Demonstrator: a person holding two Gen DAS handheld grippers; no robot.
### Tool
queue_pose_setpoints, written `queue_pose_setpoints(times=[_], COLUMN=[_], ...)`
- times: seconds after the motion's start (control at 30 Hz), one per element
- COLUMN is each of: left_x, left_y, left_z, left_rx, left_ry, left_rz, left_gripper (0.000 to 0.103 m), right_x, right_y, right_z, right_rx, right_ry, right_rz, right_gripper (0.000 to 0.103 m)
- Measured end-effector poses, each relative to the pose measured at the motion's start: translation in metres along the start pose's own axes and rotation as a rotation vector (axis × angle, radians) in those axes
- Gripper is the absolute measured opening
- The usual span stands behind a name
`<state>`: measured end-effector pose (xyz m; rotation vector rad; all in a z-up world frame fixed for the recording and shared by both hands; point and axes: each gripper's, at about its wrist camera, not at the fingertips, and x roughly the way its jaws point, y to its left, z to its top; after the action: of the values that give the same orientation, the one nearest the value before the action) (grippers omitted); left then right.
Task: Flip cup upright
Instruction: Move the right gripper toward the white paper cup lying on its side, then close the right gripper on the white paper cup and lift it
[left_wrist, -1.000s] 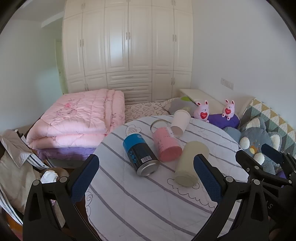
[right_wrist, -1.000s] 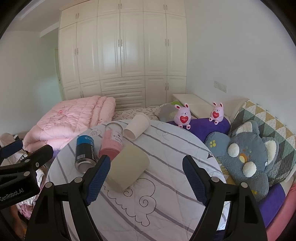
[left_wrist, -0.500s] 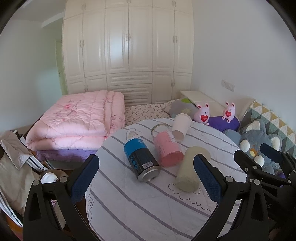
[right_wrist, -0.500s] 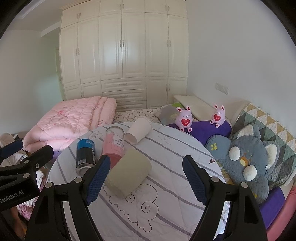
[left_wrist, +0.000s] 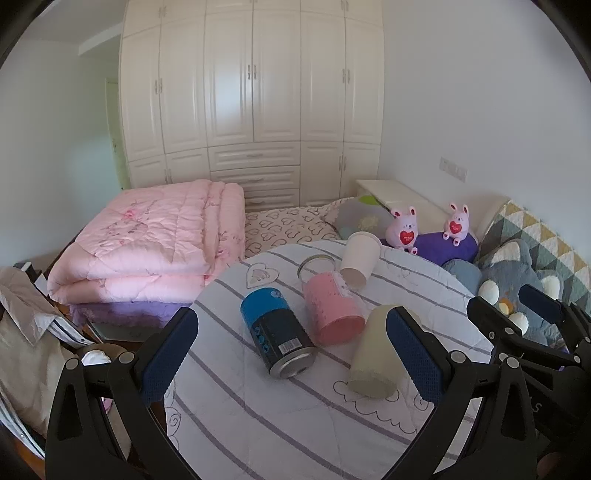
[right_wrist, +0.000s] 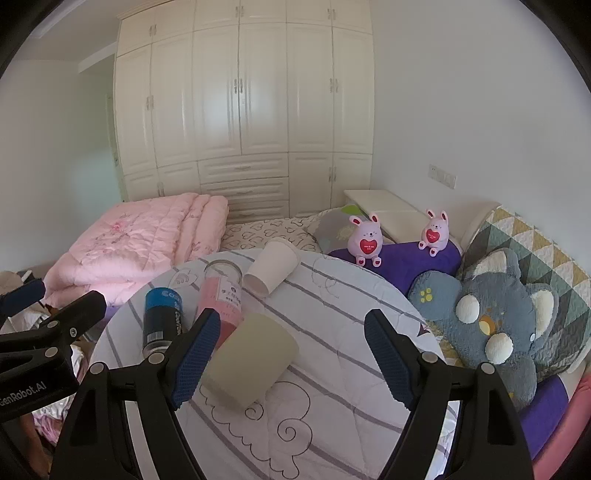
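Several cups lie on their sides on a round table with a striped white cloth (left_wrist: 280, 424). A blue-and-black can-shaped cup (left_wrist: 277, 330) lies left. A pink cup (left_wrist: 330, 304) lies beside it. A white paper cup (left_wrist: 360, 258) lies behind. A beige cup (left_wrist: 376, 354) lies nearest on the right; it also shows in the right wrist view (right_wrist: 251, 360). My left gripper (left_wrist: 291, 358) is open and empty above the near table edge. My right gripper (right_wrist: 291, 354) is open and empty, apart from the beige cup.
A folded pink quilt (left_wrist: 147, 240) lies on the bed at the left. Two pink bunny toys (right_wrist: 365, 240) sit on a purple cushion (right_wrist: 402, 262). A grey plush toy (right_wrist: 506, 317) lies at the right. White wardrobes (right_wrist: 240, 110) fill the back wall.
Both grippers have drawn back and up slightly, so the cups sit a little lower and farther in both views. The cups have not moved. Both grippers remain open.
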<state>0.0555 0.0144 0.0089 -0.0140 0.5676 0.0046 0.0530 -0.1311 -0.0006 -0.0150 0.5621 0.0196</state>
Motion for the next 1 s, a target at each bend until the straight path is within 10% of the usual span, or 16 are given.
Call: queue_pose_setpoints(times=[1.0], left_x=[0.09], left_y=[-0.006], left_z=[0.032], left_rx=[-0.002], left_ry=[0.134], left_rz=[-0.033], left_gripper=[0.103], right_x=[0.087], right_y=[-0.025], right_z=[0.017], right_rx=[0.061], right_ry=[0.174], right_rz=[-0.028], right_gripper=[0.082])
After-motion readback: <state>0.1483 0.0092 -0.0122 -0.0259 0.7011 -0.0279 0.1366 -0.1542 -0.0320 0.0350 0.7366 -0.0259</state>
